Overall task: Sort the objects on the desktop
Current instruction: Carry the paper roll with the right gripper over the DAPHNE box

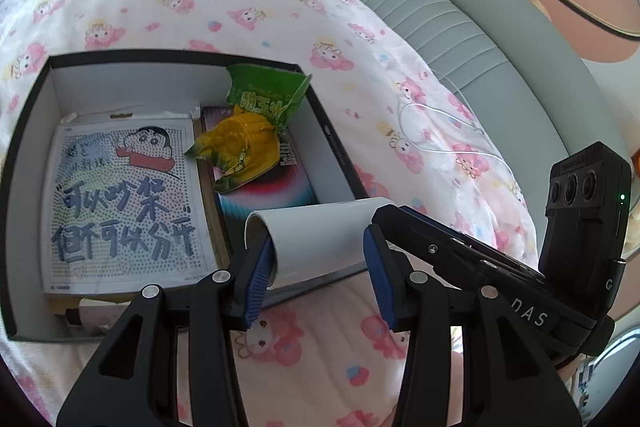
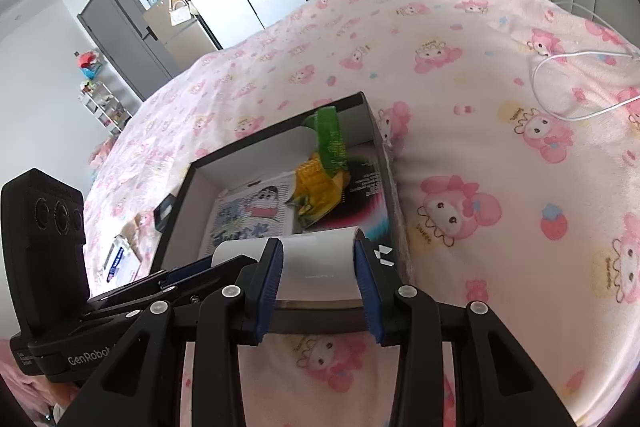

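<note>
Over the near rim of the box [image 1: 24,131], a white roll [image 1: 320,239] with a hollow end is seen lying sideways. It is clasped by the right gripper [image 2: 318,285], whose fingers are closed against it. The left gripper [image 1: 316,275] is spread around the roll; contact cannot be told. In the box are kept a cartoon sheet [image 1: 124,203], a yellow packet [image 1: 244,143] and a green packet [image 1: 268,95]; a tube [image 1: 92,315] is half hidden.
</note>
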The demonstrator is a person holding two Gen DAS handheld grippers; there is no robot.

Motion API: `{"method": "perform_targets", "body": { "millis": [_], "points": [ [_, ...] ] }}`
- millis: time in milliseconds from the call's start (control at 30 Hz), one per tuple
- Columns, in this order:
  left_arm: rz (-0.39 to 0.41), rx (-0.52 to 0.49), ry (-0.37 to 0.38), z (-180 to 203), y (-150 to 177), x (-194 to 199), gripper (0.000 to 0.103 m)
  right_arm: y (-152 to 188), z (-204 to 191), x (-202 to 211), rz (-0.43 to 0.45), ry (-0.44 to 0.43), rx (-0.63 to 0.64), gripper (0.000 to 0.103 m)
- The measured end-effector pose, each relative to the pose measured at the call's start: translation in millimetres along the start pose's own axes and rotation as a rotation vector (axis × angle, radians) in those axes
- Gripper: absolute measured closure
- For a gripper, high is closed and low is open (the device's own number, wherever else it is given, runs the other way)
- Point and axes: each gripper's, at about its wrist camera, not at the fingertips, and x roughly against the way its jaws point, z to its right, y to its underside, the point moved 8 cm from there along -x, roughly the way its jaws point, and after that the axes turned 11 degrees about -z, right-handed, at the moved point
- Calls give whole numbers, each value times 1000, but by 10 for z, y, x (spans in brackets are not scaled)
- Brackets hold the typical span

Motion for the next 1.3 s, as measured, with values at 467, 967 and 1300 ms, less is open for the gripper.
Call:
{"method": "perform_targets", "body": {
  "millis": [467,967,1300],
  "points": [
    [-56,37,26,-188,-9,-312,58,-27,190,-318,-51,29,-19,69],
    [-61,88,52,-370,39,-275,58,-18,91,-401,-73,71,0,69],
    [-89,111,42,-472,38,-374,58,-32,90,-514,-85,81,14,72]
  ]
}}
